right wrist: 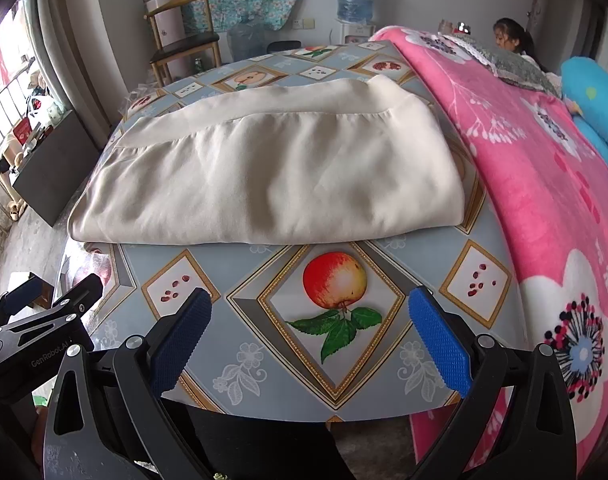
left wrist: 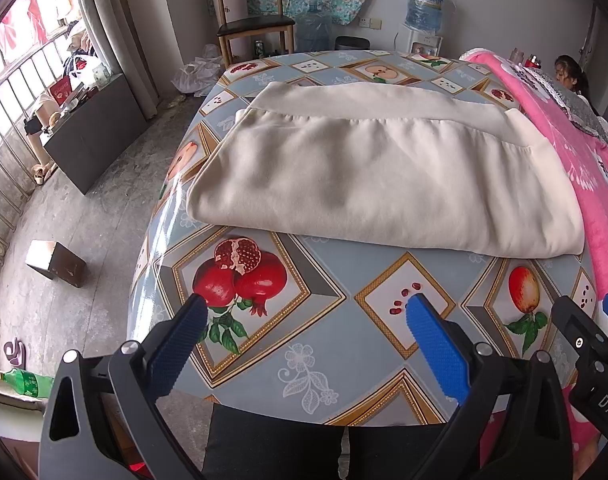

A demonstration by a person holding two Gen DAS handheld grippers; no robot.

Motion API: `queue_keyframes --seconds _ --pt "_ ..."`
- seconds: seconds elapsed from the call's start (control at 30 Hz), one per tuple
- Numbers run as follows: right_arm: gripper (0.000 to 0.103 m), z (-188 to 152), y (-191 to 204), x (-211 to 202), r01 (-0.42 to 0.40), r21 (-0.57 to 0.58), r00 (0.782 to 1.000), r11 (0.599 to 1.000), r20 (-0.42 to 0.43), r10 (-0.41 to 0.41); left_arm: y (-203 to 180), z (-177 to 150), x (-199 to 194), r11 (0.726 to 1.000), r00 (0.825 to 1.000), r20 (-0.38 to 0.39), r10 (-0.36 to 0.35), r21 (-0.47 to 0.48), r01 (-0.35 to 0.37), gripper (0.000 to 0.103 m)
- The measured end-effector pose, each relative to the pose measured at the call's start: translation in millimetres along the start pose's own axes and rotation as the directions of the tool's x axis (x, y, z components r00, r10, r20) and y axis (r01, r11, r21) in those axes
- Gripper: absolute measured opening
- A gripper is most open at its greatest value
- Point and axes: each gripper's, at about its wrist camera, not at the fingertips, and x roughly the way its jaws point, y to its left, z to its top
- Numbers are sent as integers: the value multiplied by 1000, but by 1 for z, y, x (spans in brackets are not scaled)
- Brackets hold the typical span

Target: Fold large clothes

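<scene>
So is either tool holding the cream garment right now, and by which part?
Nothing is held. The left tool and right tool are both open, apart from the folded cream garment.

Count as observed. Grippers: two, the left gripper [left wrist: 305, 312] at the bottom of its own view and the right gripper [right wrist: 309, 306] likewise, each with two blue-padded fingers set wide apart. Folded cream garment [left wrist: 383, 176]: one, centre of frame. Table [left wrist: 323, 344] with fruit-print cover: one. Pink blanket [right wrist: 543, 200]: one, right side. Wooden chair [left wrist: 252, 20]: one, upper left. Water bottles: two, one on the dispenser [left wrist: 425, 2], one on the floor [left wrist: 313, 32]. Person [right wrist: 507, 38]: one, upper right.
</scene>
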Motion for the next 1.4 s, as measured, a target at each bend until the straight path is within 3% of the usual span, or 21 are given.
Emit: queue_keyframes --seconds 1.4 --pt "96 0 0 0 2 -1 1000 1000 4 -2 0 1 -3 1000 1000 6 6 5 -6 98"
